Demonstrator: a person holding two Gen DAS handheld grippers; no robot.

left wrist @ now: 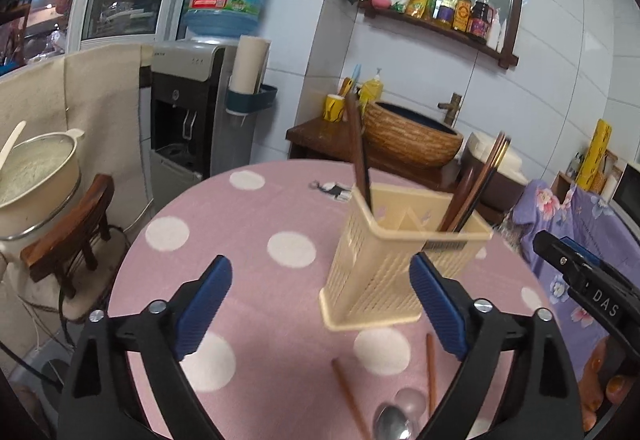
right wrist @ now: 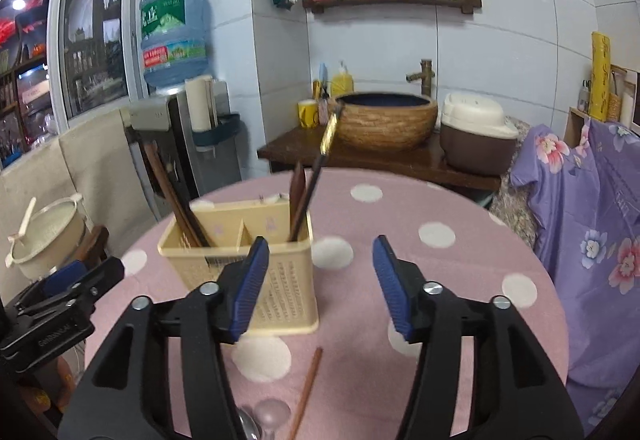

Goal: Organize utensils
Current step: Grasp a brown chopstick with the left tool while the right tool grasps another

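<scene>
A cream plastic utensil holder point(left wrist: 384, 260) point(right wrist: 248, 240) stands on the pink dotted tablecloth point(left wrist: 240, 224). Dark chopsticks point(left wrist: 357, 152) lean in its one end compartment. More chopsticks and a brown wooden utensil point(left wrist: 476, 184) lean in the other. On the cloth near me lie two brown chopsticks point(left wrist: 430, 368), a metal spoon point(left wrist: 394, 426) and a clear spoon point(right wrist: 273, 411). One loose chopstick point(right wrist: 307, 392) shows in the right wrist view. My left gripper point(left wrist: 320, 304) is open just short of the holder, with nothing between its pads. My right gripper point(right wrist: 322, 284) is open beside the holder, also with nothing in it.
A water dispenser point(left wrist: 188, 108) and a cream pot point(left wrist: 36, 176) on a wooden stool stand to the left beyond the table's round edge. A woven basin point(right wrist: 386, 120) and a rice cooker point(right wrist: 476, 132) sit behind. Purple floral cloth point(right wrist: 592, 208) hangs on the right.
</scene>
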